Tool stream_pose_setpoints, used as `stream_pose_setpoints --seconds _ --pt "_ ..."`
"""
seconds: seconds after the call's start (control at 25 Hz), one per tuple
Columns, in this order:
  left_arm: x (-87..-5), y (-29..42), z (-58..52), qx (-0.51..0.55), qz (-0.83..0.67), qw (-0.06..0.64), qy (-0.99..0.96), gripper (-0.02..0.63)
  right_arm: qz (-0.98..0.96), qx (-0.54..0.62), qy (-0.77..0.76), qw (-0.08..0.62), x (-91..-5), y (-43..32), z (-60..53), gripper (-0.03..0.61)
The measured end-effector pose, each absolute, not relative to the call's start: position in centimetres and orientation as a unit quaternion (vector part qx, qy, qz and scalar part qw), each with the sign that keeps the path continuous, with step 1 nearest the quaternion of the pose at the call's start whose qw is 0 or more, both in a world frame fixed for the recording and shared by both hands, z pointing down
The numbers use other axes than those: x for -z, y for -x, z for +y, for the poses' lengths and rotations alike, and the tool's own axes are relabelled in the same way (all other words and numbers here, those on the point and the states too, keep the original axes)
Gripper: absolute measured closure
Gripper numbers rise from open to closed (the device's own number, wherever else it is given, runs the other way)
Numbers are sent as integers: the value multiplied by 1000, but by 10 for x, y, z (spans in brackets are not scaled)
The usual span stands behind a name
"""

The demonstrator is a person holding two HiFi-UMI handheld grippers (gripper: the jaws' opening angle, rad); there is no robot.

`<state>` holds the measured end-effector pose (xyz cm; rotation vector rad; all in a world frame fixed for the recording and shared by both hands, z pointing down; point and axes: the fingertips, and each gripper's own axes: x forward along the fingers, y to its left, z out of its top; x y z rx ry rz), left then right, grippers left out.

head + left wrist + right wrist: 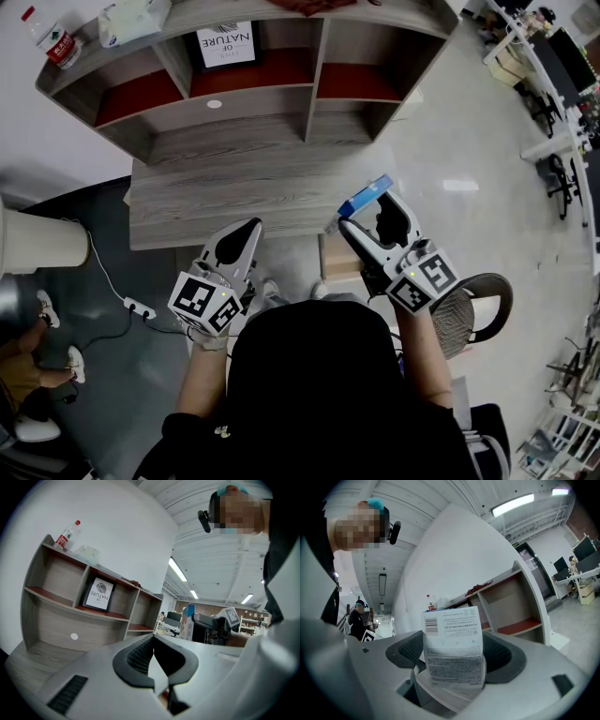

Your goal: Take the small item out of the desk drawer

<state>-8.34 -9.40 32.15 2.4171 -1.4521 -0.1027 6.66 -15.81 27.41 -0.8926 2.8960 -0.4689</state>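
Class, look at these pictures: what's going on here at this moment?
A person stands at a wooden desk with a claw in each hand. The right claw is shut on a small blue-and-white box and holds it in the air near the desk's front right corner. The left claw is shut with nothing in it and is held beside the other one.
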Motion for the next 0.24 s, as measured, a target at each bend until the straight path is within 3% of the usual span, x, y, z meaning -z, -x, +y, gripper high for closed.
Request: stream_pose_setpoints --seconds 0.24 --pt "-322 83 -89 34 -508 159 -846 604 943 154 291 42 -273 -67 -153 183"
